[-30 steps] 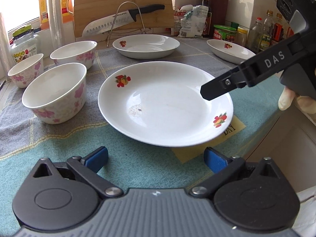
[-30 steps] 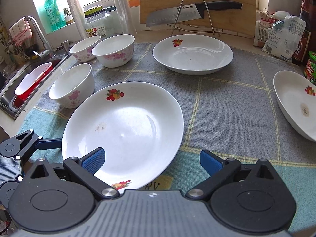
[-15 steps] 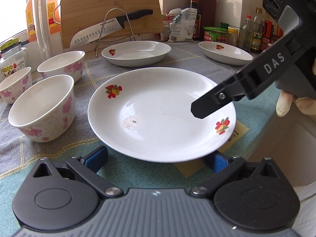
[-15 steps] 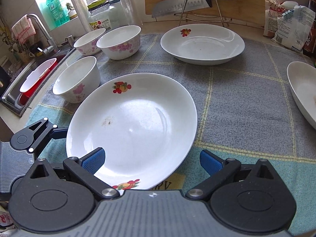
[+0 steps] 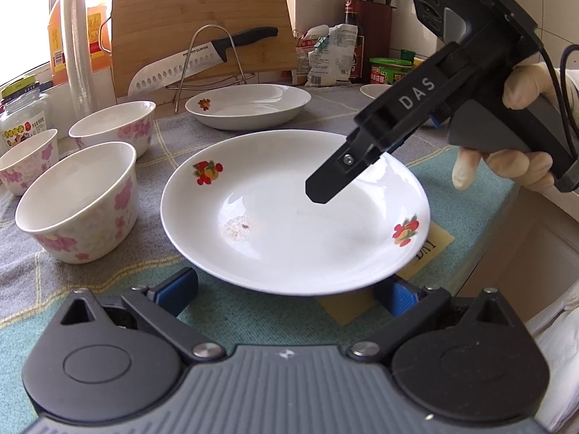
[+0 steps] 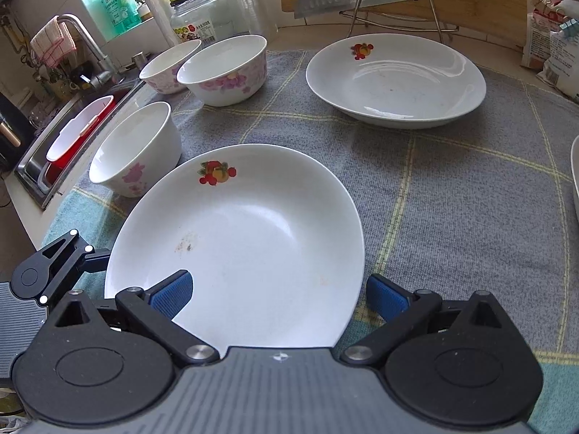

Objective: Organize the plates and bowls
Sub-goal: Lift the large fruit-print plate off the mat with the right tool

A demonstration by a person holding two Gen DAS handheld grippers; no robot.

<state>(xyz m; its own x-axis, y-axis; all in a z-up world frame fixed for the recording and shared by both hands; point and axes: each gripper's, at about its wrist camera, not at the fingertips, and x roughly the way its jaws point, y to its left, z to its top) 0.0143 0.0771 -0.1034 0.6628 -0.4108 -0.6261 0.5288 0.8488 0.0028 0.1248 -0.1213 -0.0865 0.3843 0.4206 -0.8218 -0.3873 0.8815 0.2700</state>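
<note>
Near plate [image 6: 249,238] now sits deeper between right gripper [image 6: 278,294] fingers than a second ago, rim reaching gripper body – jaws wide open, nothing clamped. Left gripper [image 5: 286,289] also closer, plate's near rim over its blue pads, jaws wide, empty. Grasp looks imminent, likely stacking onto far plate [image 6: 394,79]. Plate rests on checked cloth [image 6: 452,199], faint smudge in well; three floral bowls [image 6: 137,152] – all empty.
</note>
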